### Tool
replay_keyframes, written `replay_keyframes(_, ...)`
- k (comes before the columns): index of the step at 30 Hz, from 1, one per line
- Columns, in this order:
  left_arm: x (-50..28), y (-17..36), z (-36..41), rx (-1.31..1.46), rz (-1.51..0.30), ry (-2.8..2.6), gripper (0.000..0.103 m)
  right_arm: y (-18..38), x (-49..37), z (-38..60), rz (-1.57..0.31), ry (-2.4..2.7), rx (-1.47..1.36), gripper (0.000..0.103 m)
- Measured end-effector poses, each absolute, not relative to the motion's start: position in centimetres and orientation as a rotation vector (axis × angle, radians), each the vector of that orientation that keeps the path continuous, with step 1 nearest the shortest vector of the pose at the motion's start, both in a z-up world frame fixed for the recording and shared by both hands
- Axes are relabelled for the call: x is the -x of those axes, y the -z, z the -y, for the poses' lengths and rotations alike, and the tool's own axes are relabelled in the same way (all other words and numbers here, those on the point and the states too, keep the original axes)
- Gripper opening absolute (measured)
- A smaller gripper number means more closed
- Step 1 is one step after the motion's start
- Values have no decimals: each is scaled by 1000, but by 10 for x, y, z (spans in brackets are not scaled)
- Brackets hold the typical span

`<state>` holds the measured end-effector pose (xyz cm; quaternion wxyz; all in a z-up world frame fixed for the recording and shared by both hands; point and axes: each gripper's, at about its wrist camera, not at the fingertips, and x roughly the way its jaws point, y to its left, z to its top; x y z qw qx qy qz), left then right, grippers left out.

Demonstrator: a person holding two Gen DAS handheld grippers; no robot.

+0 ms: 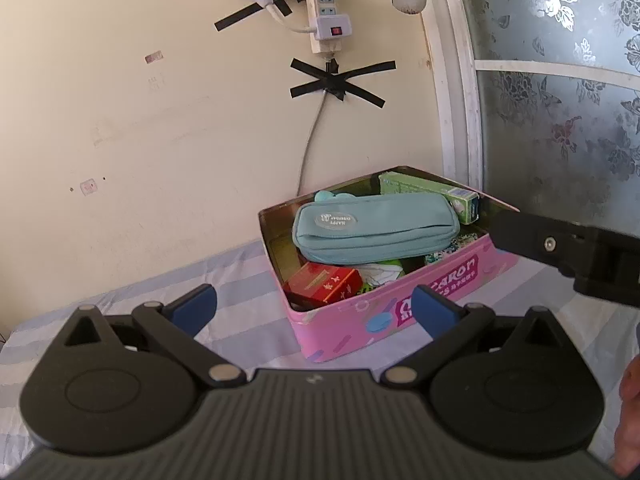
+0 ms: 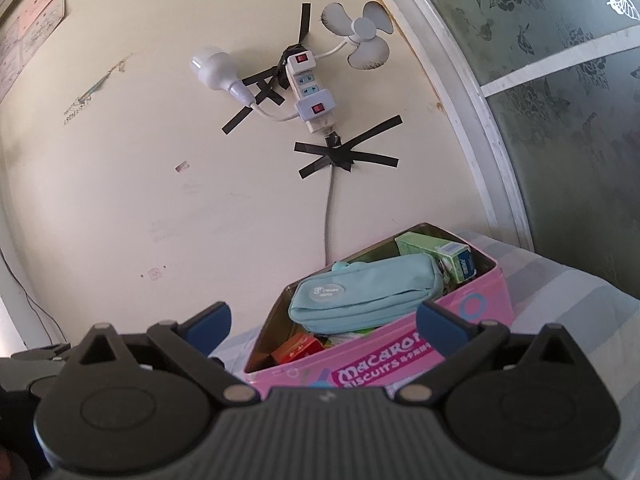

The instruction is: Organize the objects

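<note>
A pink biscuit tin (image 1: pixel 352 320) stands open on the striped cloth; it also shows in the right wrist view (image 2: pixel 384 364). Inside lie a teal pencil pouch (image 1: pixel 376 226) (image 2: pixel 364 294) on top, a green carton (image 1: pixel 436 194) (image 2: pixel 444 258) at the back, and a red box (image 1: pixel 324 284) (image 2: pixel 298 348) at the front. My left gripper (image 1: pixel 314 310) is open and empty, just in front of the tin. My right gripper (image 2: pixel 324 328) is open and empty, close above the tin's near wall. The right gripper's black body (image 1: pixel 568 248) reaches in from the right in the left wrist view.
The cream wall behind holds a taped power strip (image 1: pixel 326 12) (image 2: pixel 310 88), a bulb (image 2: pixel 216 70), a small white fan (image 2: pixel 358 36) and a hanging cable (image 1: pixel 310 140). A patterned glass door (image 1: pixel 560 80) with a white frame stands to the right.
</note>
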<state>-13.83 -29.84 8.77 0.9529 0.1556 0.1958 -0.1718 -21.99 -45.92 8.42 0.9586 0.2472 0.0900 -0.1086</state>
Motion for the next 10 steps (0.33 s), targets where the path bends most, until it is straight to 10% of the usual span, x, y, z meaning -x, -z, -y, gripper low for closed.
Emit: replay_keyframes(10,133,-84,296,-302,-425,353,103,-80,218,458,-197,221,-503,102)
